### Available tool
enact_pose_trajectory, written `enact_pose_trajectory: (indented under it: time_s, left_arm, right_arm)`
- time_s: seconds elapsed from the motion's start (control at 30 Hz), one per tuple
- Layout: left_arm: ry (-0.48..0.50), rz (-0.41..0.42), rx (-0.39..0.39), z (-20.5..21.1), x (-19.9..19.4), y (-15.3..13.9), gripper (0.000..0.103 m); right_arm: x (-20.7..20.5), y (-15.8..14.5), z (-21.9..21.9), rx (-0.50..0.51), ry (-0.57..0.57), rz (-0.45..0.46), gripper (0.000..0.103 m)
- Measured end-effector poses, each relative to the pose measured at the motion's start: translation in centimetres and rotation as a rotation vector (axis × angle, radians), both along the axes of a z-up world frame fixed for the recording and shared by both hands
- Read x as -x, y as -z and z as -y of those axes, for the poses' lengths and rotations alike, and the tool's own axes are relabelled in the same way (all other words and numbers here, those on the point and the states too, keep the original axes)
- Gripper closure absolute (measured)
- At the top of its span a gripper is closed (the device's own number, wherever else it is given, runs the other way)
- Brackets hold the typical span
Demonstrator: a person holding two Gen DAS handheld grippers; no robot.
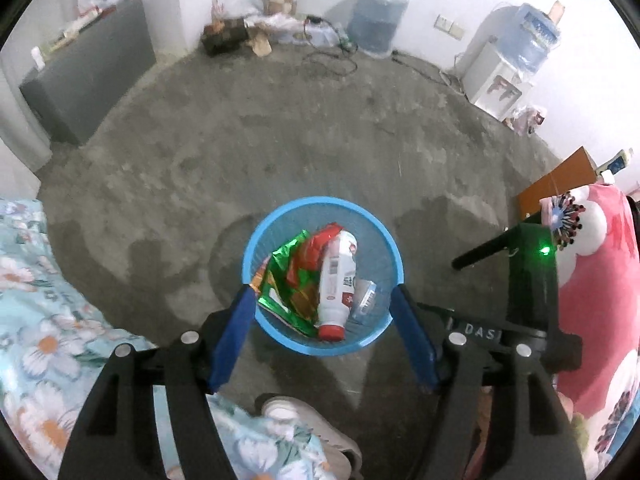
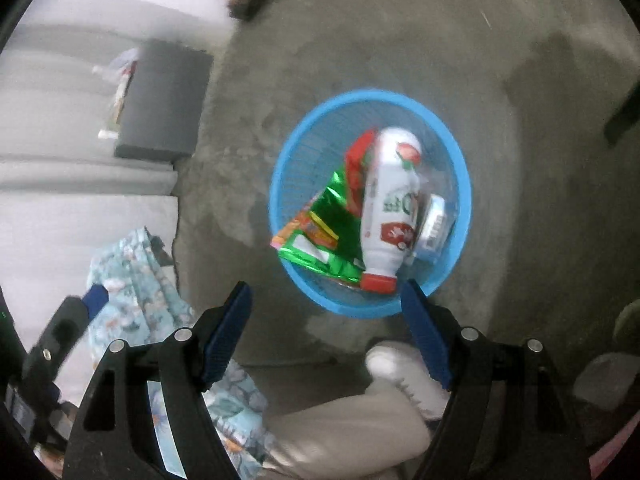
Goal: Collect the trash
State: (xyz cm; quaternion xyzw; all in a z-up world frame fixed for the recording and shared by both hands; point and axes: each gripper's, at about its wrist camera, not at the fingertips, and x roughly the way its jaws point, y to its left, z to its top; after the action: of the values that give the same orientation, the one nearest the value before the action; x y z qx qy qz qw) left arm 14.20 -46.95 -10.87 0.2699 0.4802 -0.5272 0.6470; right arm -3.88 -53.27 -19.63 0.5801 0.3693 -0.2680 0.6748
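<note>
A blue mesh wastebasket (image 1: 384, 236) stands on the concrete floor. Inside lie a white bottle with a red cap (image 1: 338, 280), a green and red foil wrapper (image 1: 294, 276) and a small clear plastic piece (image 1: 364, 298). My left gripper (image 1: 323, 300) hangs open and empty above the basket's near side. In the right wrist view the same basket (image 2: 460, 168), bottle (image 2: 390, 208) and wrapper (image 2: 324, 228) show. My right gripper (image 2: 326, 294) is open and empty above the basket's near left edge. The right gripper's black body (image 1: 528, 256) appears at the right of the left wrist view.
A bed with a floral blue sheet (image 1: 36, 312) lies at the left. A grey cabinet (image 1: 88, 76), water jugs (image 1: 378, 16), a dispenser (image 1: 500, 76) and clutter line the far wall. A brown stand (image 1: 560, 184) is at the right. A pale shoe (image 2: 404, 372) is below.
</note>
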Motion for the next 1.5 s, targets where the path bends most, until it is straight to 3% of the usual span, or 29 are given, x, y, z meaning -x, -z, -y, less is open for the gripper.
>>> enact_pose_trajectory:
  time_s: [0.2, 0.33, 0.53, 0.63, 0.87, 0.93, 1.0, 1.1, 1.2, 1.33, 1.5]
  left_arm:
    - [-0.026, 0.039, 0.104, -5.1, -0.4, -4.3, 0.028]
    - [-0.102, 0.075, 0.19, -10.1, -1.4, -7.6, 0.025]
    - [-0.313, 0.134, 0.316, -19.4, -2.5, -12.8, 0.006]
    - [-0.425, 0.173, 0.375, -24.6, -2.4, -14.8, 0.006]
    - [-0.684, 0.374, 0.352, -35.0, -0.5, -16.7, 0.006]
    - [-0.784, 0.475, 0.306, -37.9, 0.4, -16.6, 0.006]
    - [-0.891, 0.519, 0.271, -40.3, 1.0, -16.1, 0.006]
    - [-1.012, 0.504, 0.241, -43.5, 1.8, -15.0, 0.006]
    - [-1.11, 0.467, 0.171, -46.0, 2.6, -12.5, 0.006]
    - [-1.129, 0.388, 0.1, -47.2, 3.9, -9.5, 0.006]
    - [-1.136, 0.319, 0.042, -48.1, 4.3, -7.4, 0.006]
  right_arm:
    - [-1.4, -5.5, -2.6, 0.191, -0.093, 0.02, 0.026]
    - [-2.3, -10.1, -5.0, 0.356, -0.159, 0.041, 0.022]
    - [-3.8, -17.4, -11.1, 0.633, -0.298, 0.119, 0.009]
    - [-4.1, -20.3, -14.6, 0.75, -0.374, 0.193, 0.008]
    - [-4.0, -25.2, -22.6, 0.982, -0.528, 0.356, 0.008]
    - [-4.2, -25.8, -24.8, 1.034, -0.562, 0.364, 0.008]
    - [-4.5, -25.7, -26.8, 1.078, -0.607, 0.336, 0.008]
    - [-5.1, -23.8, -30.6, 1.15, -0.712, 0.256, 0.008]
    - [-5.7, -21.5, -32.2, 1.109, -0.796, 0.198, 0.008]
    - [-5.8, -19.3, -32.8, 1.008, -0.839, 0.133, 0.008]
    - [-5.4, -18.8, -33.7, 1.009, -0.825, 0.031, 0.008]
